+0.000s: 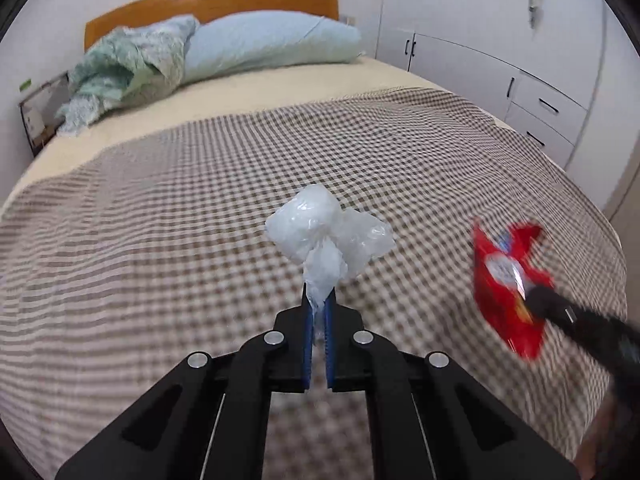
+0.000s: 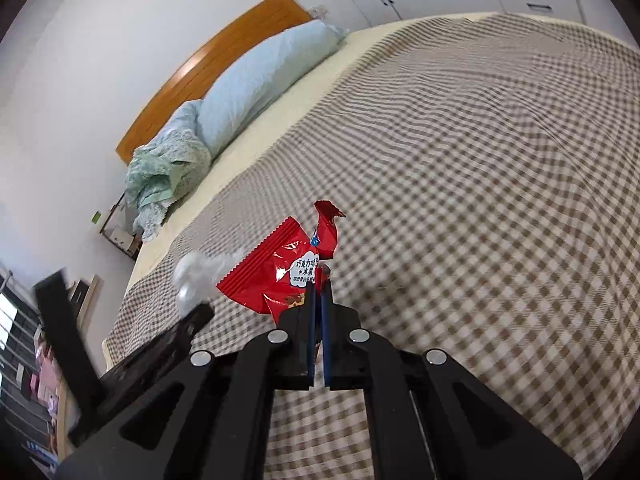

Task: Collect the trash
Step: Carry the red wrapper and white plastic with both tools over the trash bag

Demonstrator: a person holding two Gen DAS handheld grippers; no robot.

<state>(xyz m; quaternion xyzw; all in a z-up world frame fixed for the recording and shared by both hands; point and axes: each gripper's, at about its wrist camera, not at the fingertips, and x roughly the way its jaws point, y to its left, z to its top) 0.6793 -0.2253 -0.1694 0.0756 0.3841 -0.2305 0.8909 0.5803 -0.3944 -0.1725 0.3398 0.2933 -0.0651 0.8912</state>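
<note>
My left gripper point(image 1: 319, 300) is shut on a crumpled clear plastic bag point(image 1: 324, 236) and holds it above the checked bedspread point(image 1: 180, 208). My right gripper point(image 2: 319, 280) is shut on a red snack wrapper point(image 2: 280, 272) with white print, also held above the bed. In the left wrist view the red wrapper point(image 1: 506, 280) appears blurred at the right with the right gripper point(image 1: 538, 296) behind it. In the right wrist view the plastic bag point(image 2: 196, 280) shows blurred at the left, on the tip of the left gripper point(image 2: 200, 312).
A blue pillow point(image 1: 272, 44) and a crumpled green quilt point(image 1: 120, 76) lie at the wooden headboard point(image 1: 208, 0). White cabinets with drawers point(image 1: 536, 96) stand along the right of the bed. A low bedside shelf point(image 1: 36, 112) stands at the left.
</note>
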